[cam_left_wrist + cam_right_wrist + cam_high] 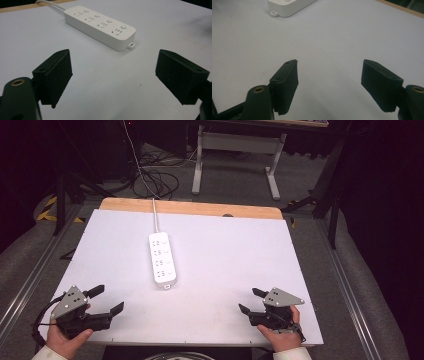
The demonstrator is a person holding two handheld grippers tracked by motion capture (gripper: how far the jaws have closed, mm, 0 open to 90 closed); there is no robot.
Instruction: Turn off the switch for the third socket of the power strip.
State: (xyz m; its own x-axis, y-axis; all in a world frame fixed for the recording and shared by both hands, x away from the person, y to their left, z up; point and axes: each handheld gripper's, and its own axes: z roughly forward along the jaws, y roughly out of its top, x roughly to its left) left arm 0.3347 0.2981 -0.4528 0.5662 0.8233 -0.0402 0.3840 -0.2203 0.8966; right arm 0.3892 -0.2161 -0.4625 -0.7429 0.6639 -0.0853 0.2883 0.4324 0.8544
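A: Start at the near edge. What are the hands doing?

B: The left gripper (110,300) sits at the near left corner of the white table (225,255), jaws spread wide and holding nothing. The right gripper (248,301) is at the near right, also released and empty. Both hover low over bare board.

A: And the thing they would go for?

B: The white power strip (163,259) lies farther out, a little left of centre, well apart from both grippers, its length running away from the person. Its cord (155,215) leads off the far wooden edge (190,208).

A: What could go wrong?

B: I'd judge the strip is smooth and hard, so a pinch across its rounded sides may slip. It lies free on a slick board, so a one-sided push could skate it away. The cord could also tug back or swing it if lifted.
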